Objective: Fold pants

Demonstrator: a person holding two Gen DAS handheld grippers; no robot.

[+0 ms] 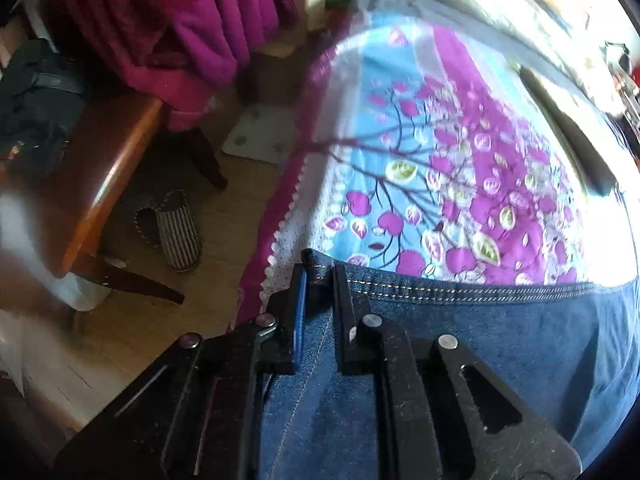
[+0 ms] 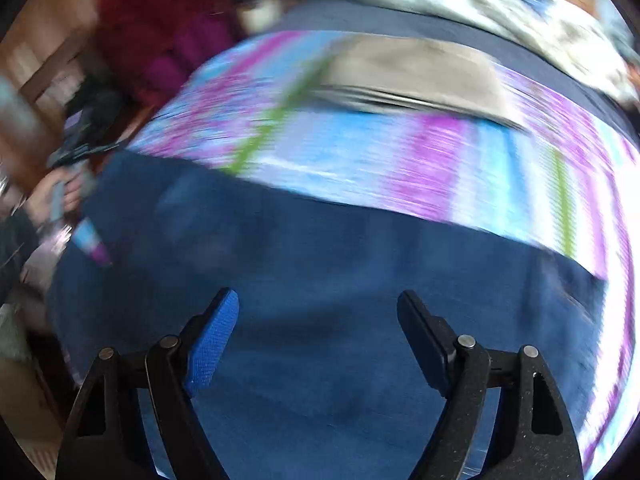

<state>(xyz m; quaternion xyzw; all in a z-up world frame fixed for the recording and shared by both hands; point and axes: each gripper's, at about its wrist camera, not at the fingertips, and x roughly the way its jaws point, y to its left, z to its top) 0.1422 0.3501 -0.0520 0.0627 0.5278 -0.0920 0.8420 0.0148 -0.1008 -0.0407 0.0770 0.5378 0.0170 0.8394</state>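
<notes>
My left gripper (image 1: pixel 320 276) is clenched on the stitched hem of the denim pants (image 1: pixel 460 340), which fill the bottom of the frame over the flowered bedspread (image 1: pixel 420 152). My right gripper (image 2: pixel 318 300) hangs with jaws spread wide above the pants (image 2: pixel 320 248), gripping nothing; that view is badly blurred.
</notes>
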